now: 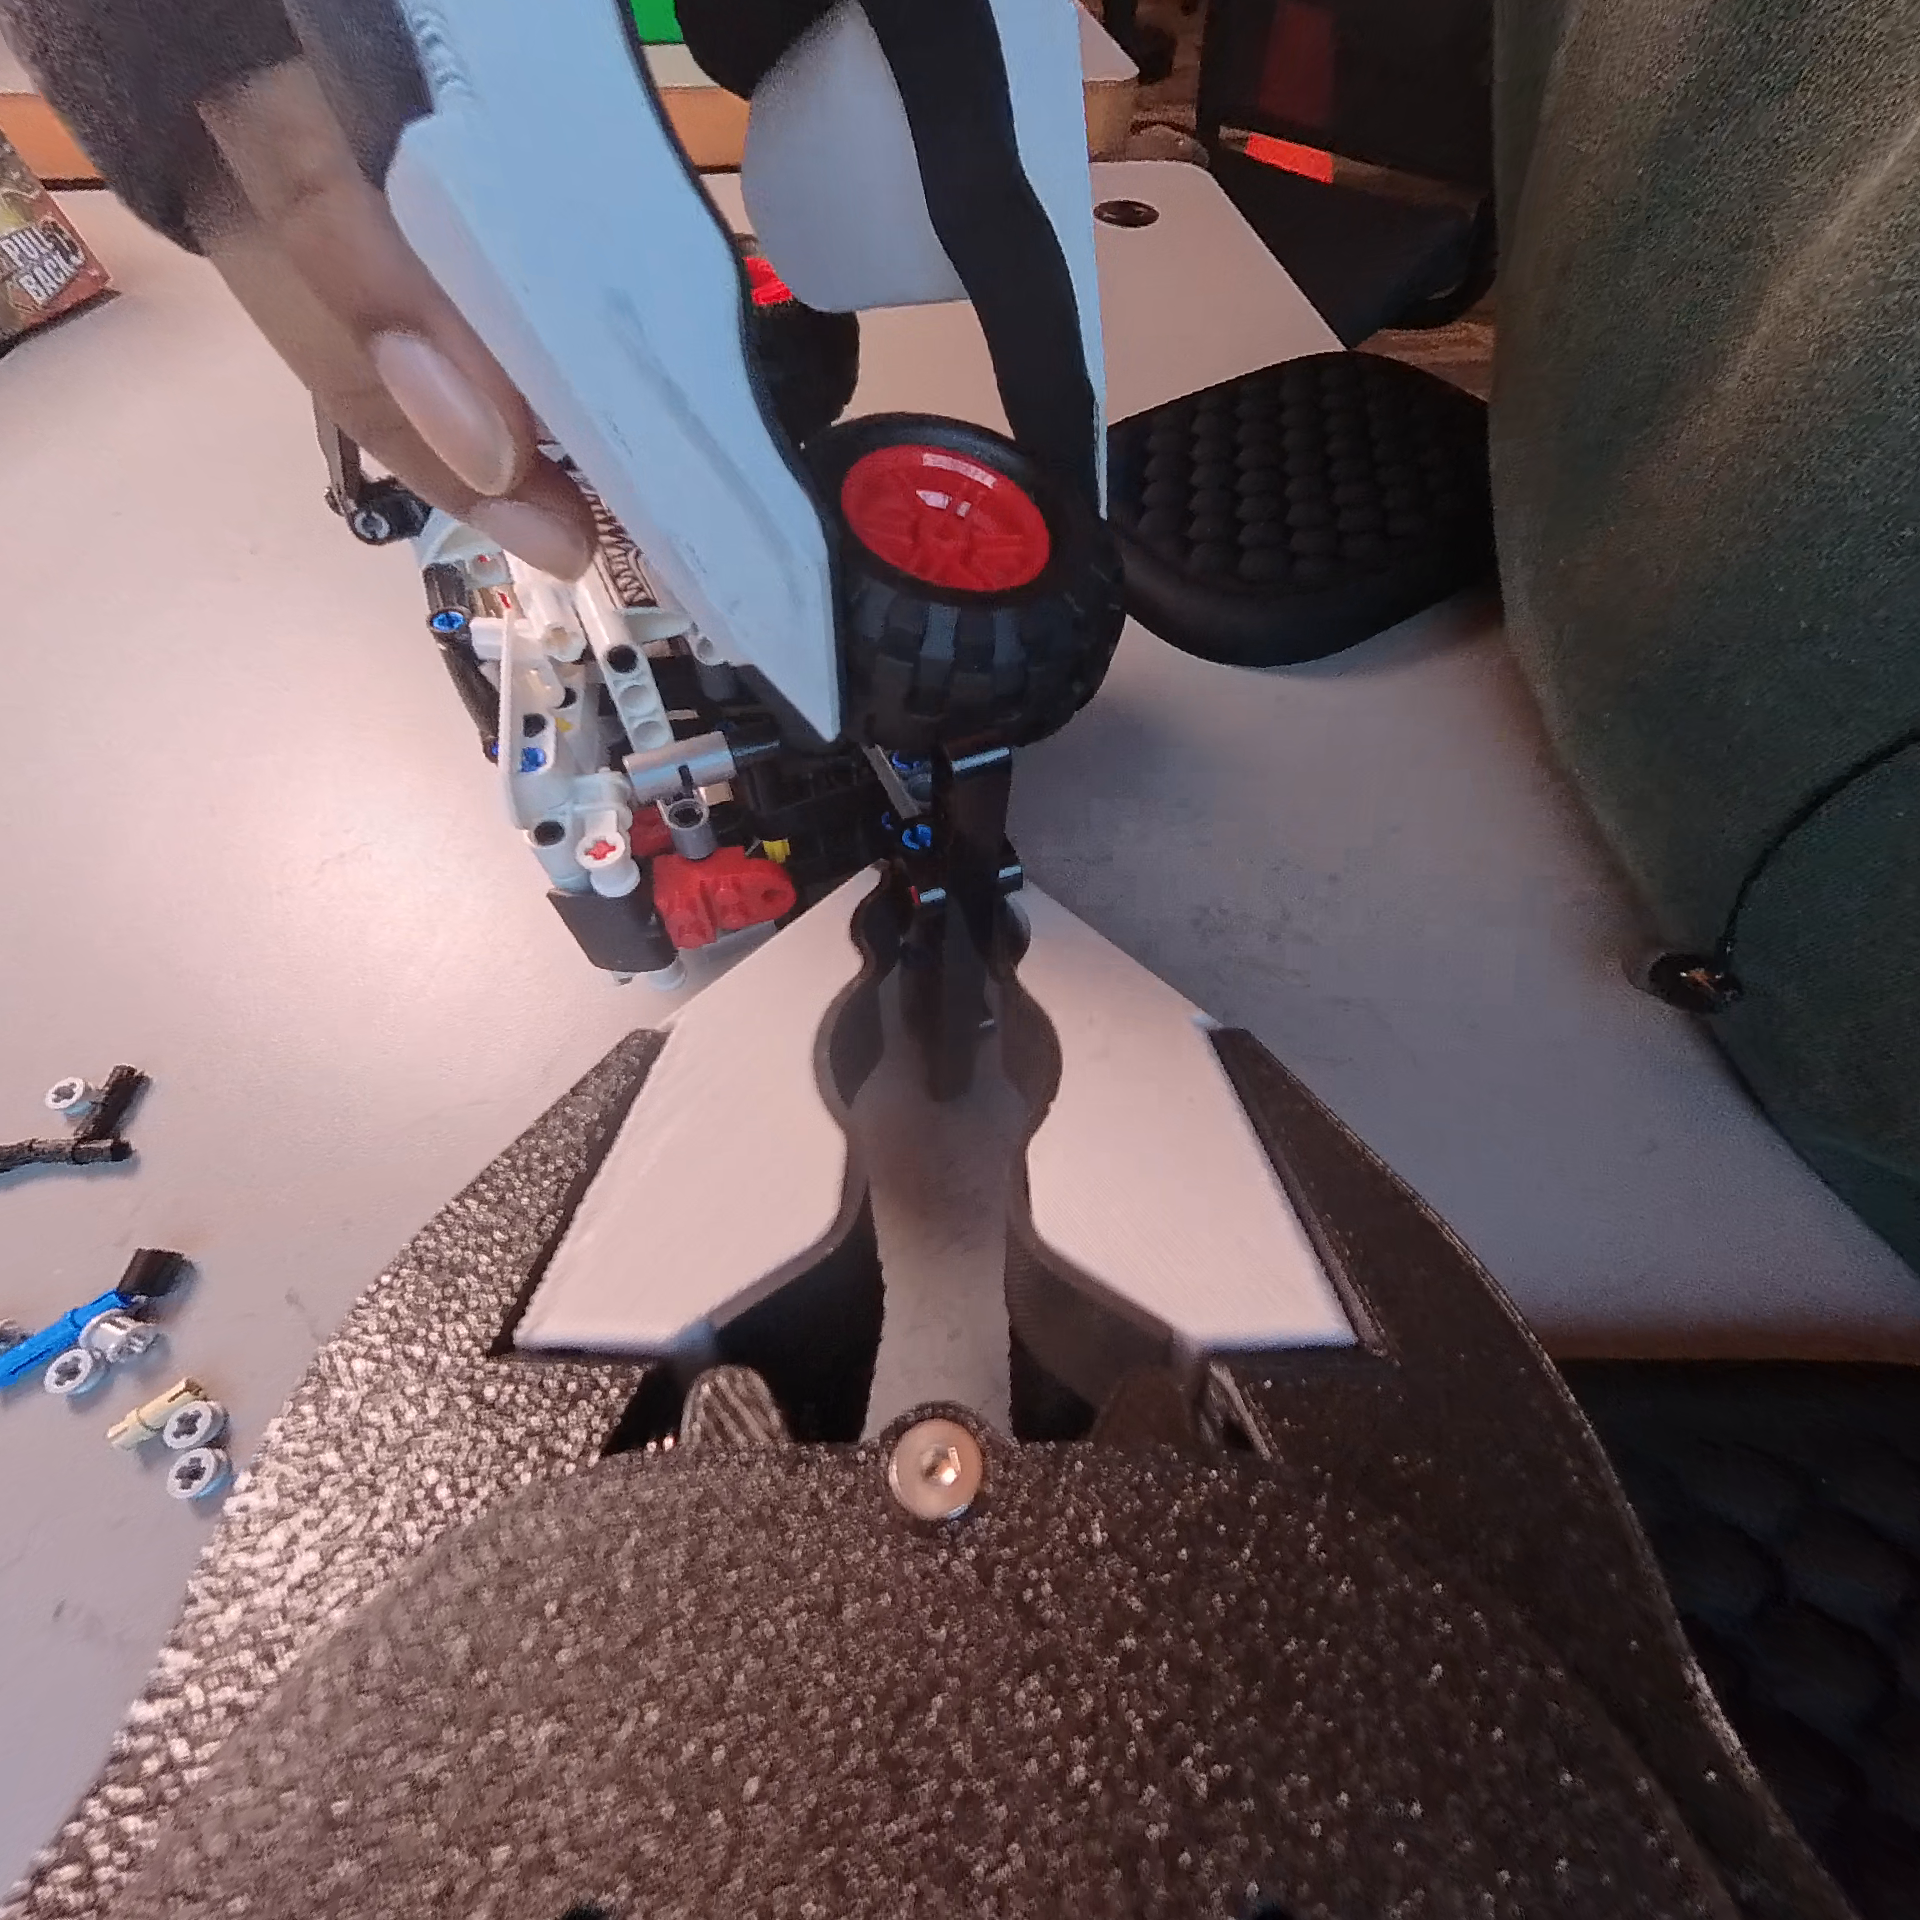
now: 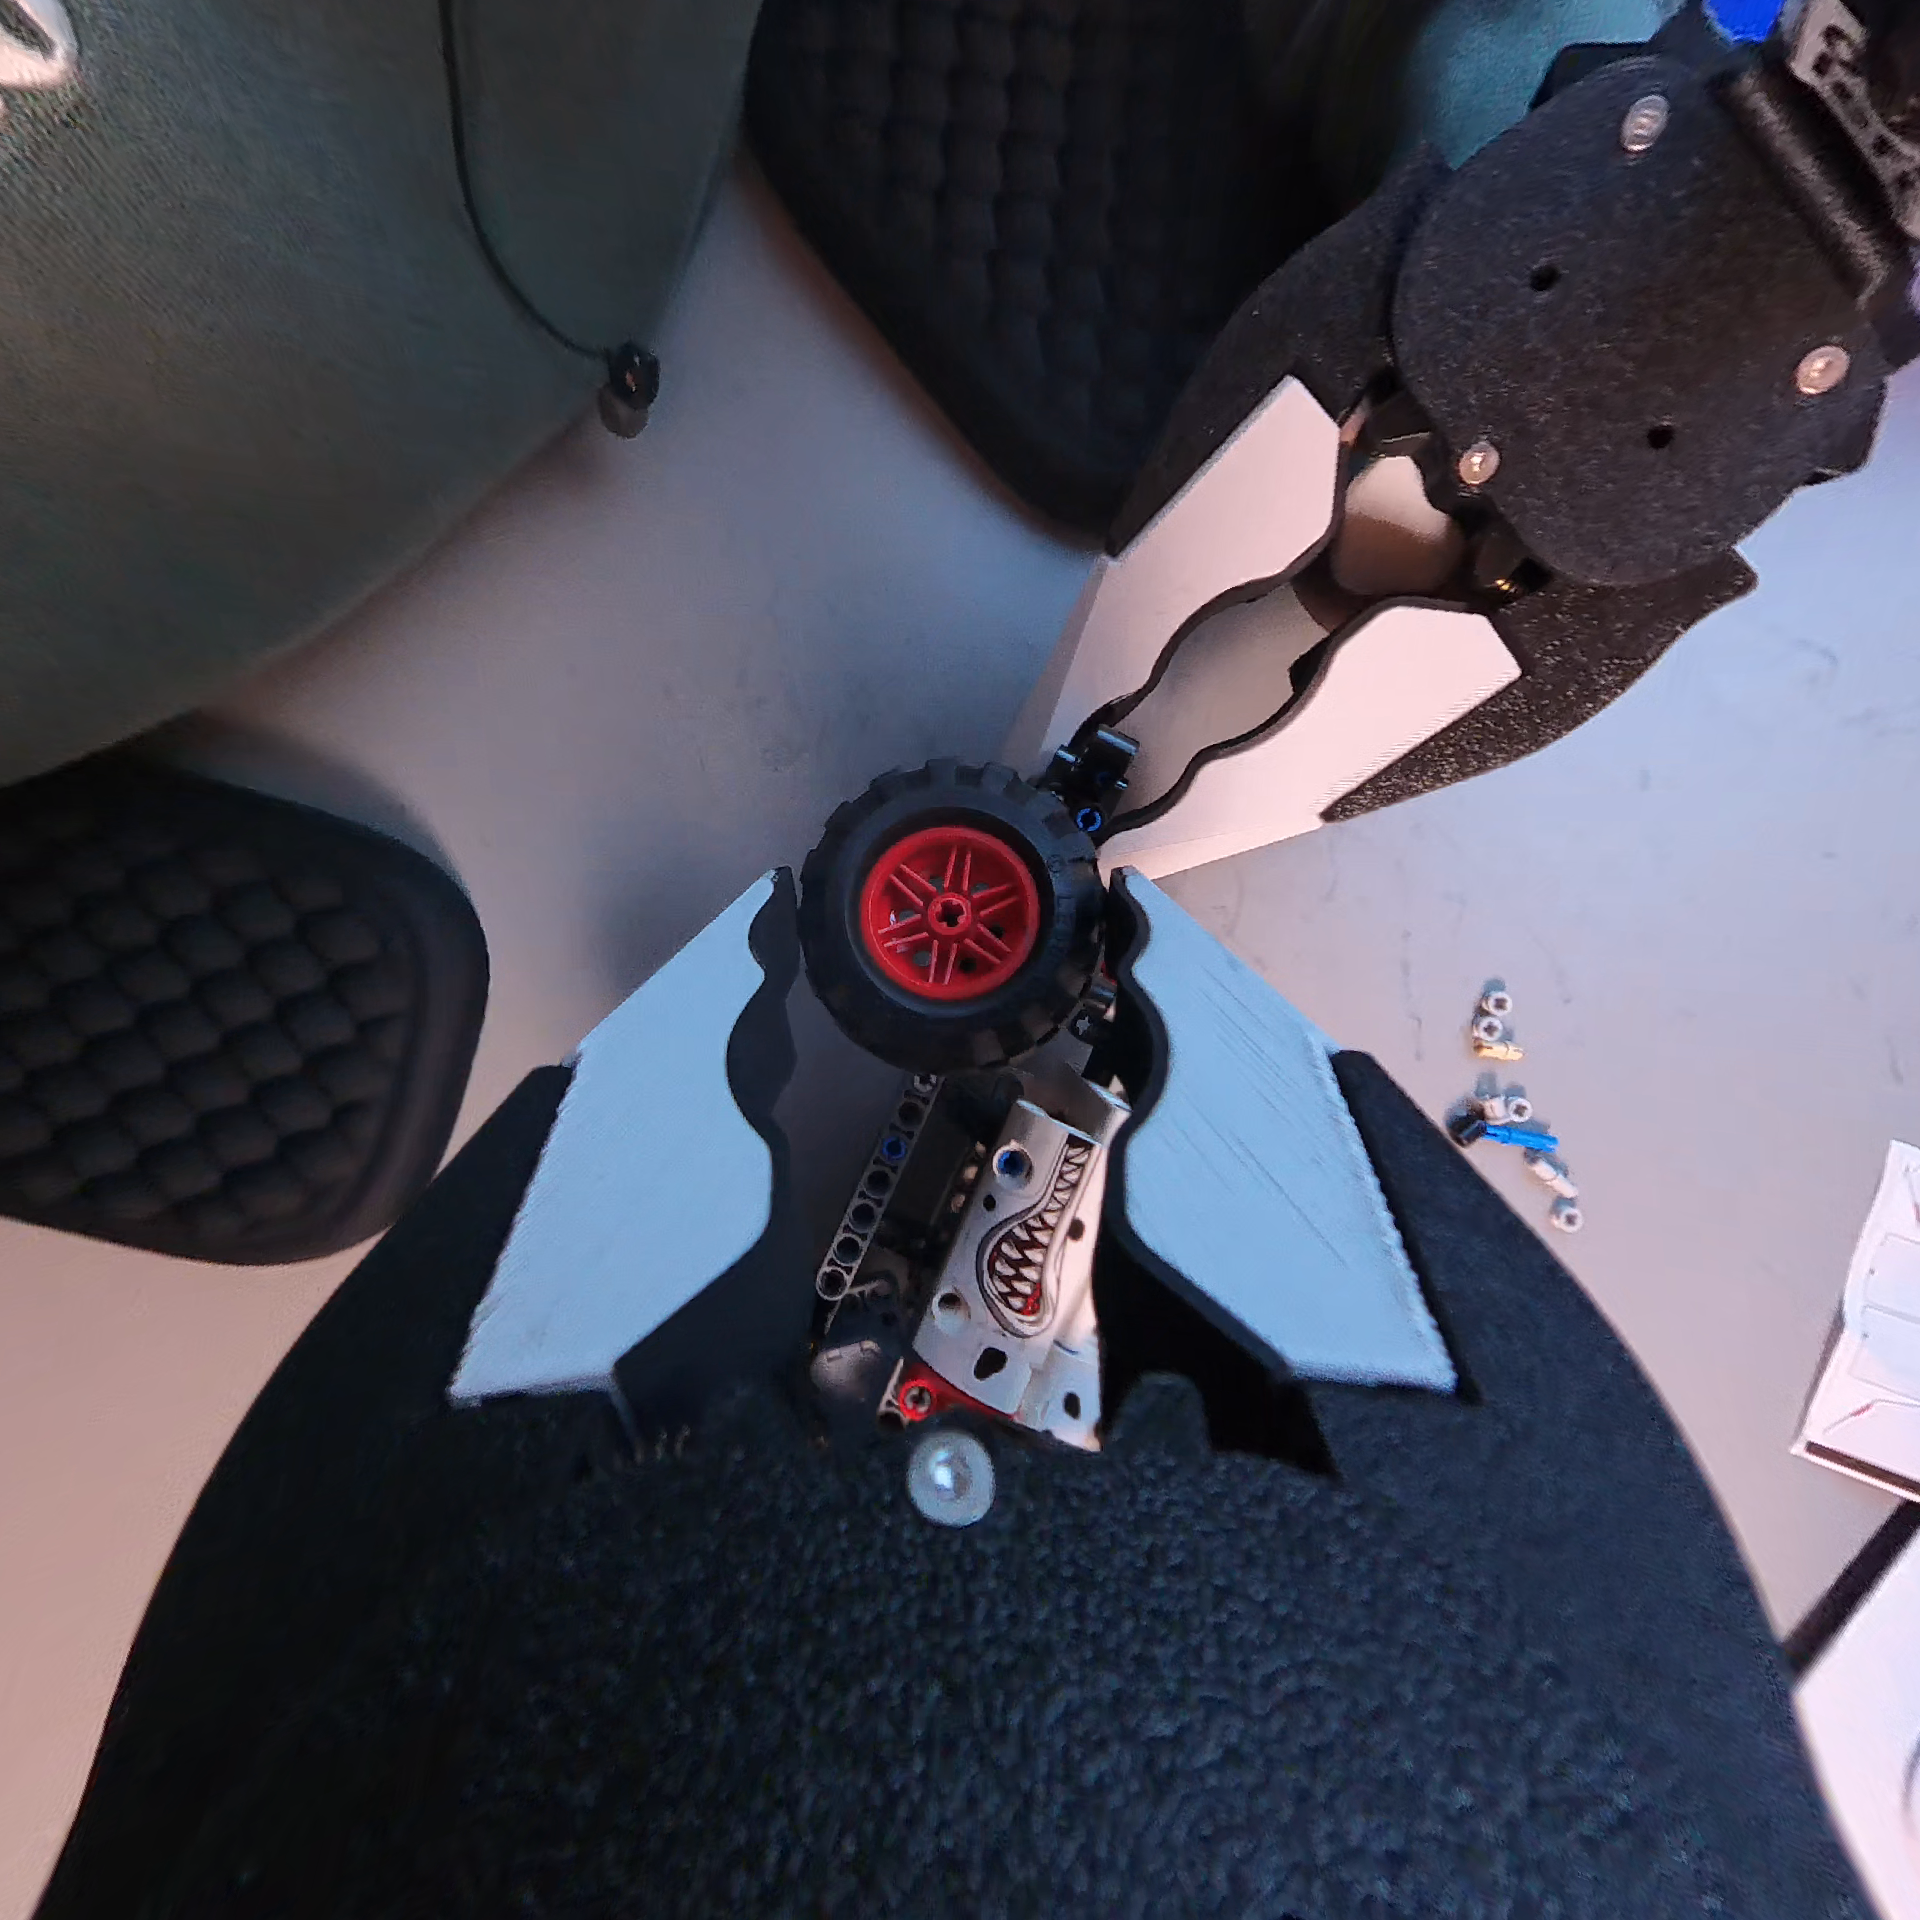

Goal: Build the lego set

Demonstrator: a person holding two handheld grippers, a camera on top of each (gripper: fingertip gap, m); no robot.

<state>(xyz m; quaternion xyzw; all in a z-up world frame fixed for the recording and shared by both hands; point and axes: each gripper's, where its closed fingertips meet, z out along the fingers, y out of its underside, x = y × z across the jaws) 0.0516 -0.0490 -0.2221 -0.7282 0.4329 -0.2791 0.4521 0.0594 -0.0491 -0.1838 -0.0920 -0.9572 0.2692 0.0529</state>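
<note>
A black knobby tyre (image 2: 951, 925) on a red spoked rim tops the lego vehicle (image 1: 644, 717), whose white body panel (image 2: 1023, 1247) carries a shark-mouth print of white teeth outlined in red and black, with red, blue and grey connectors among black beams. Both tools, the left tool (image 1: 940, 935) and the right tool (image 2: 945, 904), pair speckled black housings with pale grey fingers edged in black. Blue, tan and grey loose pins (image 1: 114, 1351) dot the light grey surface (image 1: 208, 727), beside black quilted cushions (image 2: 208, 1018) and dull green fabric (image 1: 1714, 520).

Speckled black grippers, white fingers (image 1: 727, 1174), silver screws (image 1: 935, 1470)
</note>
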